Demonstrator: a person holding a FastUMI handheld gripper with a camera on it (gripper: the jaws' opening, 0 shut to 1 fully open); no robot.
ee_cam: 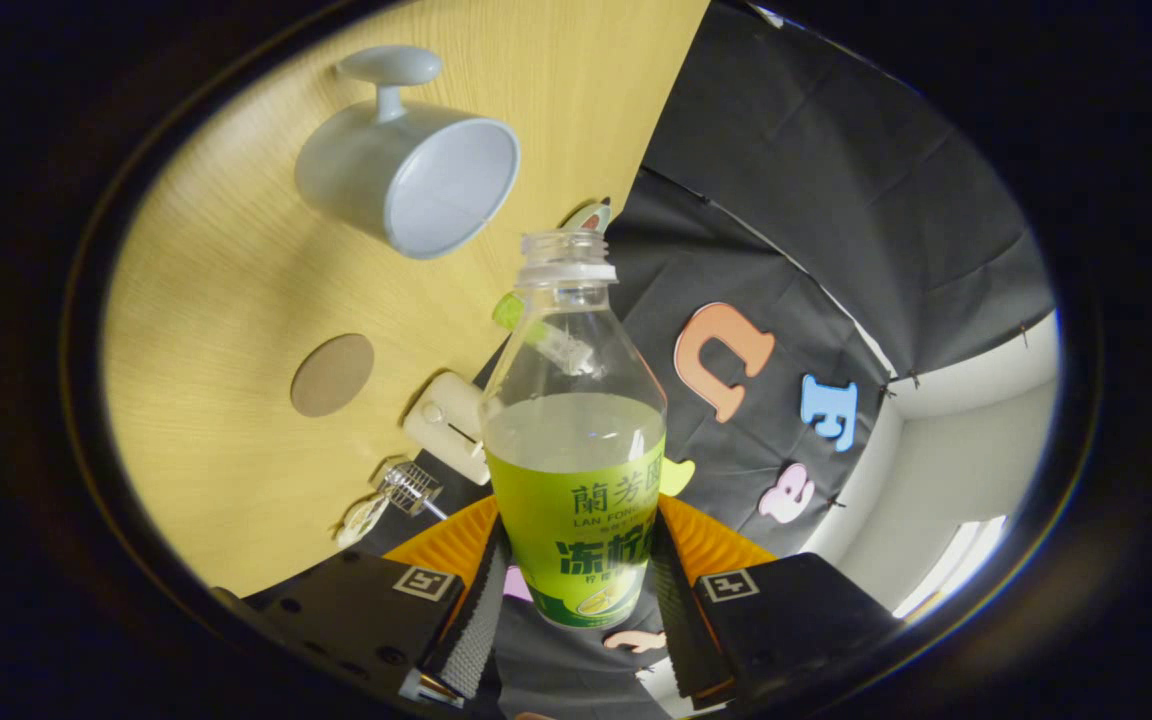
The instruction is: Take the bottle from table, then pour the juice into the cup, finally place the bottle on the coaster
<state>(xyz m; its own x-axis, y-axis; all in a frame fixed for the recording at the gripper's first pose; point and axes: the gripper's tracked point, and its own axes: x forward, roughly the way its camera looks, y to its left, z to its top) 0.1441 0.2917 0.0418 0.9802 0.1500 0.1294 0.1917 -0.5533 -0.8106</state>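
Wooden desk (236,250) tilted in view, bottle (576,440) held up.
Tongs (576,590) clamped on the uncapped bottle's label; cup (406,165) and round coaster (332,375) lie beyond.

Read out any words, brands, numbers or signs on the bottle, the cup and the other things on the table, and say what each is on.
Label on the bottle: several printed lines, cut off by the bottle's curve and by the gripper shut on it; no whole text to quote.
Markers on the gripper: square coded patterns, no words.
Cup: no text.
Coaster: no text.
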